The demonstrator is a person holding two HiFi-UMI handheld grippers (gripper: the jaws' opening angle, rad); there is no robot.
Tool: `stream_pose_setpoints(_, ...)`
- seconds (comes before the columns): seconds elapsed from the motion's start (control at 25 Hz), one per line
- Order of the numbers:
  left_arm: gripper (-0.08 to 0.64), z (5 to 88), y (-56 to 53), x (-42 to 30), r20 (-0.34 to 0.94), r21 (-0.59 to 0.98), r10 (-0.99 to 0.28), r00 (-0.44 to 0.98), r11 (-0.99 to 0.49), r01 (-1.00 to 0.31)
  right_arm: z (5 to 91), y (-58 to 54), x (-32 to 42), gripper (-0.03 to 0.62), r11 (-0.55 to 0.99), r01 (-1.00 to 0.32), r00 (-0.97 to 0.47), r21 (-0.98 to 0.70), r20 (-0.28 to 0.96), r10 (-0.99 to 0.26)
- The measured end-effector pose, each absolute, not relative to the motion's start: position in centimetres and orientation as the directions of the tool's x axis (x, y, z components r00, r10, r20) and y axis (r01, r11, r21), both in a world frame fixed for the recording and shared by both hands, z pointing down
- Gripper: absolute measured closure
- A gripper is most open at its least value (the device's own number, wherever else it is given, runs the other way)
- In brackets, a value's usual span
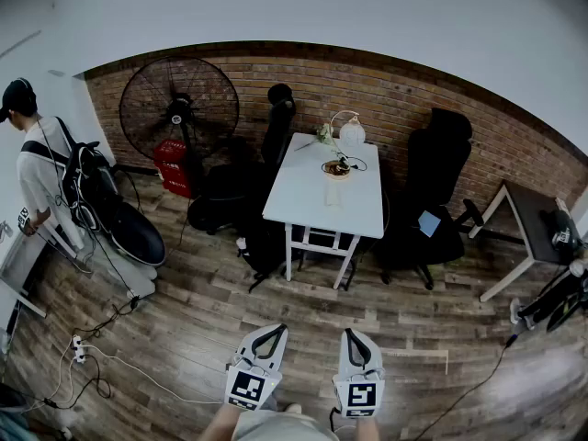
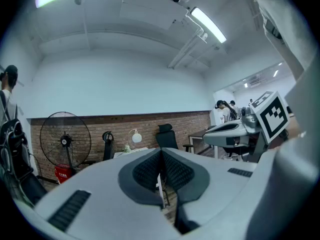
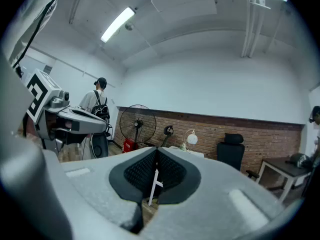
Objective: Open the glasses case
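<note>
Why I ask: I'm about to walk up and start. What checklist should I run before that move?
1. Left hand-held gripper empty, jaws together: ok.
2. Right hand-held gripper empty, jaws together: ok.
3. Glasses case spotted: cannot tell; the items on the white table are too small to identify.
4. Table within reach: not ok; it stands across the floor.
5. Cables off the path: ok; they lie to the left.

Office-like workroom: brick wall [image 1: 386,85], wood-plank floor [image 1: 276,315], white table [image 1: 312,200] with a desk lamp [image 1: 349,130], and black office chairs [image 1: 436,168] beside it. Big floor fan [image 1: 179,107], loose cables [image 1: 92,361] on the floor, ceiling tube lights [image 2: 207,25], a person with a backpack [image 1: 37,168] at the side.
</note>
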State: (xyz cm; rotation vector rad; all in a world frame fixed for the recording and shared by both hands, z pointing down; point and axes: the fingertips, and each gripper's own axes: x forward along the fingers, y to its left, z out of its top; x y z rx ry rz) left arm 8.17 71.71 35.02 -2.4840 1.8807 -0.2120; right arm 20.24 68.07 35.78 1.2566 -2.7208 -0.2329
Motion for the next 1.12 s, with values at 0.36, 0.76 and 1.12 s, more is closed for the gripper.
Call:
stream_pose_setpoints(0.36,0.558,35.1,70.2,9.4,0.101,-0.101,-0.959,0.266,-0.276,-0.956,35.3,67.0,20.7,0.588,0.645,-0.733,-0.653,0.217,0.044,-0.756)
stream_pose_setpoints(0.76,0.558,35.8,66.2,8.6,0.096,-0.097,-0.954,0.285,-0.294,-0.951,36.9,63.2,19.7,0.588,0.652,-0.724,-0.645,0.225,0.115,-0.755)
stream_pose_setpoints(1.12,0.557,35.8,60.1,5.8,0.098,-0.09,-0.944,0.316,-0.325,-0.942,36.7,57.3,16.2,0.588,0.648,-0.733,-0.631,0.207,0.148,-0.761)
